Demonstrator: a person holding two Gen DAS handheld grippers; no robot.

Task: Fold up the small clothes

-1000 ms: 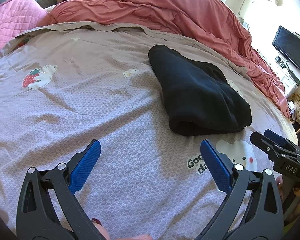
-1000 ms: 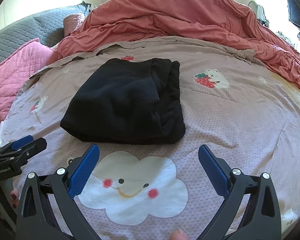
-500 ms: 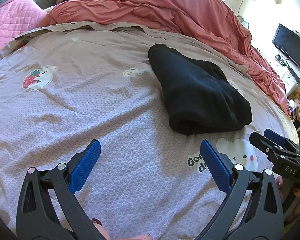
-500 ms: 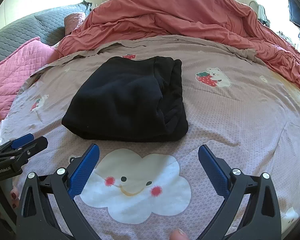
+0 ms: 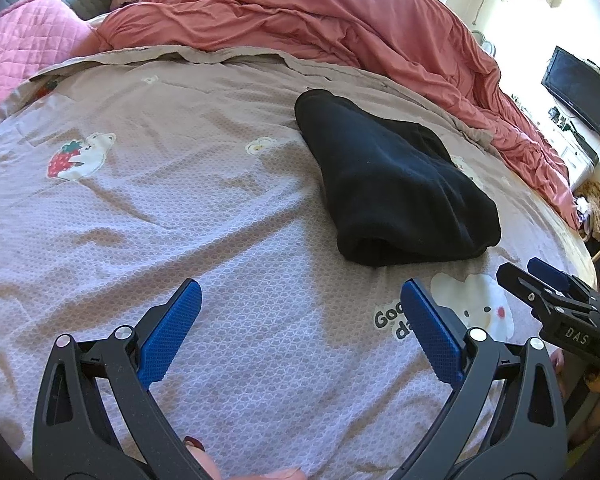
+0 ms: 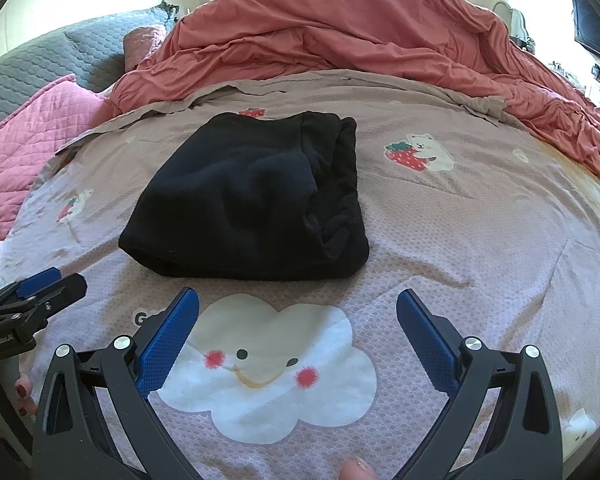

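Note:
A black garment (image 5: 392,184) lies folded into a compact bundle on the mauve printed bedsheet (image 5: 180,200); it also shows in the right wrist view (image 6: 252,200). My left gripper (image 5: 300,312) is open and empty, hovering over the sheet near and to the left of the bundle. My right gripper (image 6: 298,320) is open and empty, just in front of the bundle over a white cloud print (image 6: 268,364). Each gripper shows at the edge of the other's view: the right one (image 5: 556,304), the left one (image 6: 32,300).
A rumpled salmon-red duvet (image 6: 360,32) is heaped along the far side of the bed. Pink quilted pillows (image 6: 24,140) and a grey headboard (image 6: 48,60) lie at the left. A wall TV (image 5: 578,88) and clutter stand beyond the bed's right edge.
Both grippers have drifted back very slightly from the bundle; the garment lies unmoved and both jaws stay open.

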